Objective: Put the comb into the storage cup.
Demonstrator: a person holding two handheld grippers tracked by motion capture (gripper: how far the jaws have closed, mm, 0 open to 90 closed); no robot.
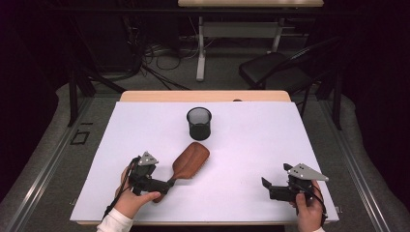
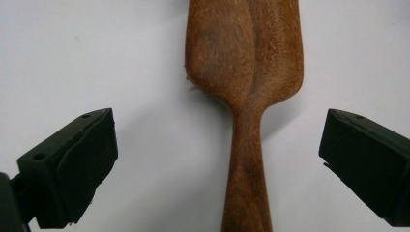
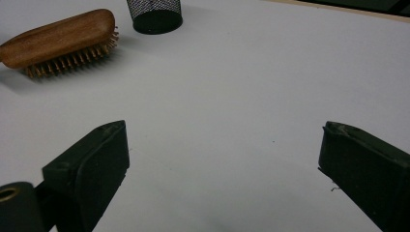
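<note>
A wooden hairbrush point(image 1: 191, 159) lies bristles down on the white table sheet point(image 1: 251, 145), its handle pointing toward the near left. My left gripper point(image 1: 165, 184) is open, one jaw on each side of the handle without touching it. In the left gripper view the brush point(image 2: 246, 58) runs up the middle, and the left gripper point(image 2: 221, 125) has wide gaps to both jaws. My right gripper point(image 1: 274, 176) rests open at the near right with nothing in it. The right gripper view looks between the right gripper's point(image 3: 225, 130) jaws toward the brush point(image 3: 58, 36), far off at the upper left.
A black mesh cup point(image 1: 199, 123) stands upright just beyond the brush head, also the cup point(image 3: 154, 14) at the top of the right gripper view. A folding chair point(image 1: 275, 67) and a desk frame stand on the floor behind the table.
</note>
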